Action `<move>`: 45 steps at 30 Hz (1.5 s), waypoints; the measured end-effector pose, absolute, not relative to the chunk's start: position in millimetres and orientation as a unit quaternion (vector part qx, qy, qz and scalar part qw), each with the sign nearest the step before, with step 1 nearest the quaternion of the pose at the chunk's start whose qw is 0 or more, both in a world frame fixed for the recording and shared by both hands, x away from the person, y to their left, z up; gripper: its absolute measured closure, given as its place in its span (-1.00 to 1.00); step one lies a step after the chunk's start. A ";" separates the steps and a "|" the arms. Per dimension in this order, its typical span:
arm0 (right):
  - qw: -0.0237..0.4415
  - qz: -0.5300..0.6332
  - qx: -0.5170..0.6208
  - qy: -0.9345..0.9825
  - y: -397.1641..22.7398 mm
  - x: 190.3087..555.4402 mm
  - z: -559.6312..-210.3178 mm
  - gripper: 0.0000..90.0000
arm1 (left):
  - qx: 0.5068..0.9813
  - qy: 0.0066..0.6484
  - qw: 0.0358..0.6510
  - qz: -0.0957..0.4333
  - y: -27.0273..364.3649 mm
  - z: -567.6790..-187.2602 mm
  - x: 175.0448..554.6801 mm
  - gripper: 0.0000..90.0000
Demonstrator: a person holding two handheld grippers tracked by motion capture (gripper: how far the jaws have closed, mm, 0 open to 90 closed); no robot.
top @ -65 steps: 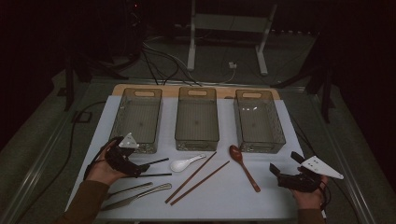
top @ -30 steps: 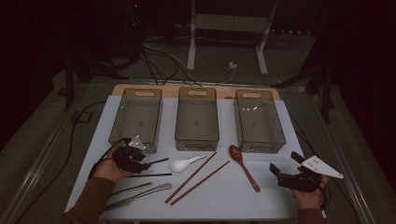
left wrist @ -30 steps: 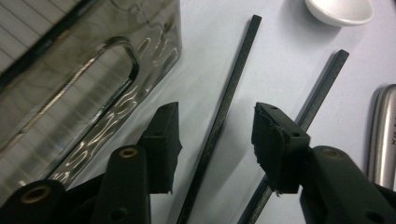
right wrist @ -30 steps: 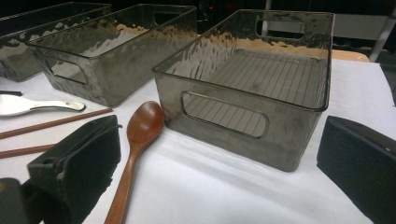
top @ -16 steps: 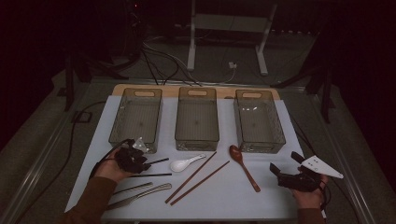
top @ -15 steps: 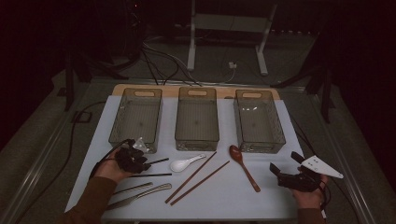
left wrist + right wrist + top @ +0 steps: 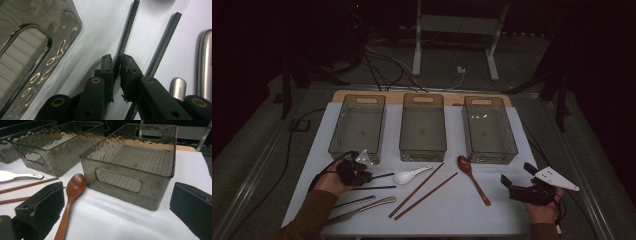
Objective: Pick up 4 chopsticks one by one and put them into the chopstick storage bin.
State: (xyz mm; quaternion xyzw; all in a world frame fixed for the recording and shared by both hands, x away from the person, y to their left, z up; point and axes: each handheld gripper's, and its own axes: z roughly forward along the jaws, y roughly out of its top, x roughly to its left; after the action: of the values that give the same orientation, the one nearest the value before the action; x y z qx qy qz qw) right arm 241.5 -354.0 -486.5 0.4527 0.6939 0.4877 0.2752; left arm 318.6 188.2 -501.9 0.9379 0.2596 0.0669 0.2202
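Two black chopsticks (image 7: 379,181) lie on the white mat in front of the left bin. My left gripper (image 7: 363,175) rests at their near ends. In the left gripper view its jaws (image 7: 116,61) have just been closing and now pinch one black chopstick (image 7: 128,27), which lies flat on the mat. The other black chopstick (image 7: 165,42) lies free beside it. My right gripper (image 7: 516,176) rests at the mat's front right, open wide (image 7: 117,202) and holding nothing. A wooden spoon (image 7: 73,187) lies just inside its left jaw.
Three smoky clear bins (image 7: 358,150) (image 7: 422,152) (image 7: 488,155) stand in a row at the back of the mat. A white spoon (image 7: 409,175), two brown chopsticks (image 7: 422,190), the wooden spoon (image 7: 472,177) and metal cutlery (image 7: 362,206) lie in front of them.
My left gripper has tipped down onto the black chopsticks and its grey plate has sunk lower. The right hand has stayed where it was.
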 end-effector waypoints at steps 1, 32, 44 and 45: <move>0.275 0.488 0.453 0.694 -354.0 241.6 -486.5 -1.00 | 0.939 0.257 0.220 0.068 187.9 -501.9 318.4 0.84; 0.276 0.487 0.454 0.694 -354.1 241.7 -486.7 -1.00 | 0.943 0.227 0.220 0.103 187.1 -489.6 315.9 0.95; 0.276 0.486 0.454 0.694 -353.9 241.7 -486.7 -1.00 | 0.931 0.243 0.246 0.117 196.4 -475.0 315.5 0.95; 0.276 0.486 0.454 0.694 -353.9 241.7 -486.7 -1.00 | 0.930 0.244 0.247 0.120 197.2 -473.4 315.9 0.95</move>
State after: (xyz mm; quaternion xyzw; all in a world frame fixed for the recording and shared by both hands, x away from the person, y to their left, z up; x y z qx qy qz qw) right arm 241.7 -353.9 -486.7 0.4538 0.6940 0.4861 0.2758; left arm 315.9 197.2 -473.4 0.9302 0.2442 0.1199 0.2466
